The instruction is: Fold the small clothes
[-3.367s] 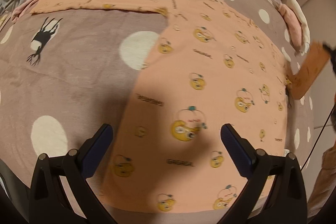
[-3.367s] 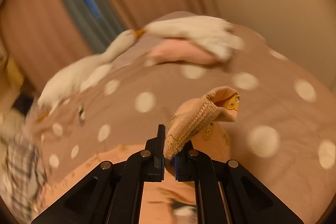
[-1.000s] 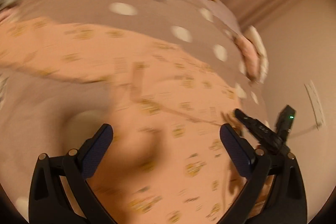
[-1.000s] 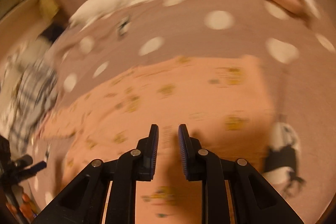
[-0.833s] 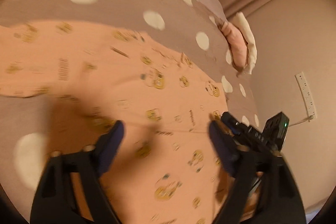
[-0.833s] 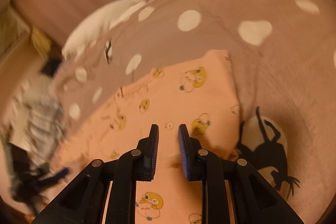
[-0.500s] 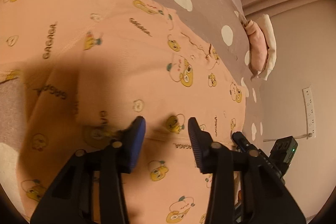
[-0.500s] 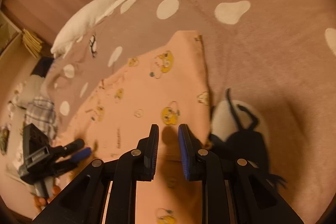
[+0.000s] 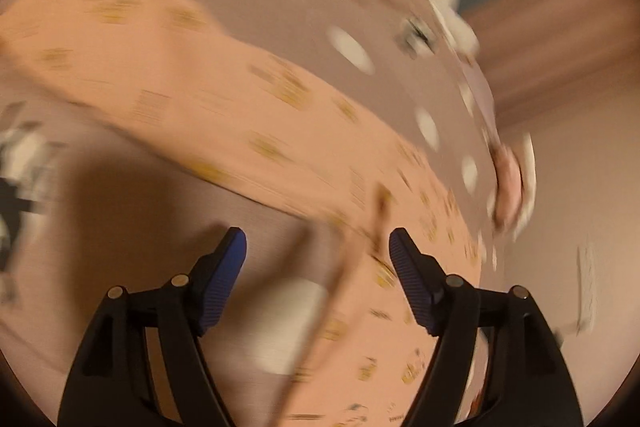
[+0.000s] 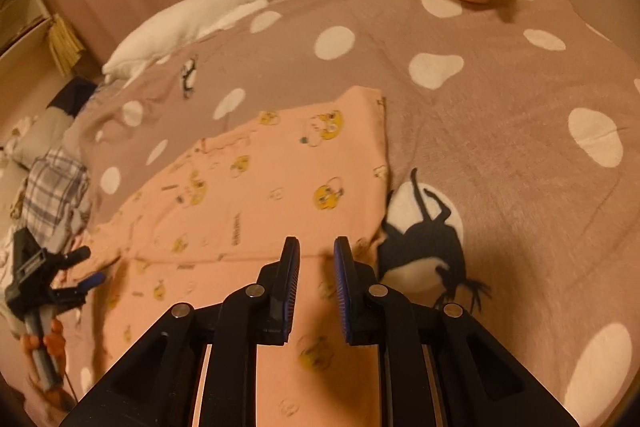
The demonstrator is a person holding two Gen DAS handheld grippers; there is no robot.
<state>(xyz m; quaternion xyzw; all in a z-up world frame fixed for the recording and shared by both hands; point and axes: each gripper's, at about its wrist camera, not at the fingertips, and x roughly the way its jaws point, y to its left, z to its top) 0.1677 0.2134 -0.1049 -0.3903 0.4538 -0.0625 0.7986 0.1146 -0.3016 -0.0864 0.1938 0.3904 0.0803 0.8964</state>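
Bedspread [image 10: 500, 131] mauve, white-dotted, goose plush [image 10: 208, 7], possibly curtains behind

- A peach-pink child's top [image 10: 256, 211], printed with small yellow cartoon chicks and short dark words, lay spread flat on the bed.
- One sleeve was folded across the body, its straight hemmed edge [image 10: 382, 143] running down the side nearest the penguin print on the bedcover.
- In the left wrist view the same garment [image 9: 224, 107] showed as a blurred peach band, its edge passing between the gripper's fingers.
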